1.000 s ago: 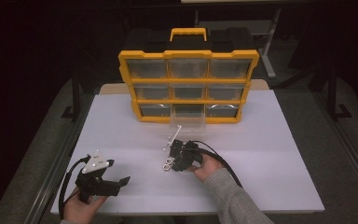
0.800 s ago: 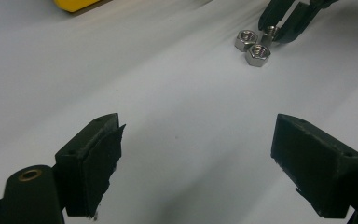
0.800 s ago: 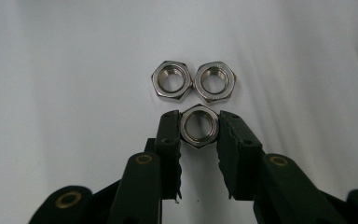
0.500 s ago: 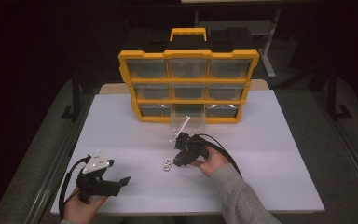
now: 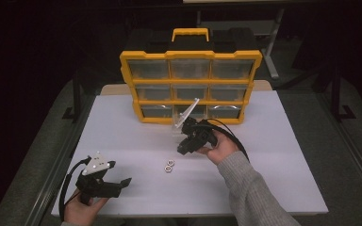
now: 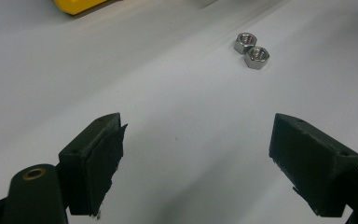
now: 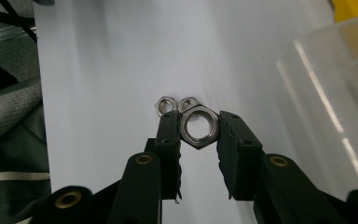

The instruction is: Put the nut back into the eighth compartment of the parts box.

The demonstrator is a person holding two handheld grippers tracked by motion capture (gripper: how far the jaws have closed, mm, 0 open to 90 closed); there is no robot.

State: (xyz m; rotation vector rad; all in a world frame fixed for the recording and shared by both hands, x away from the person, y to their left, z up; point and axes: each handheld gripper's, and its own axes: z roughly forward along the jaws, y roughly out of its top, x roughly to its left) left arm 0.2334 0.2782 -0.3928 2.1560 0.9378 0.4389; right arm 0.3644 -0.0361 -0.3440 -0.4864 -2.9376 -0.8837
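White table (image 5: 273, 165) roomy | right claw (image 7: 199, 127) pinching nut (image 7: 199, 125) | left claw (image 6: 196, 158) spread

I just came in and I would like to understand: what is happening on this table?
A person is sorting hex nuts at a white table. The right tool is shut on one hex nut and holds it above the table, near the clear drawer pulled out of the yellow organizer. Two more nuts lie on the table, touching each other. The left tool is open, holds nothing and points toward them.
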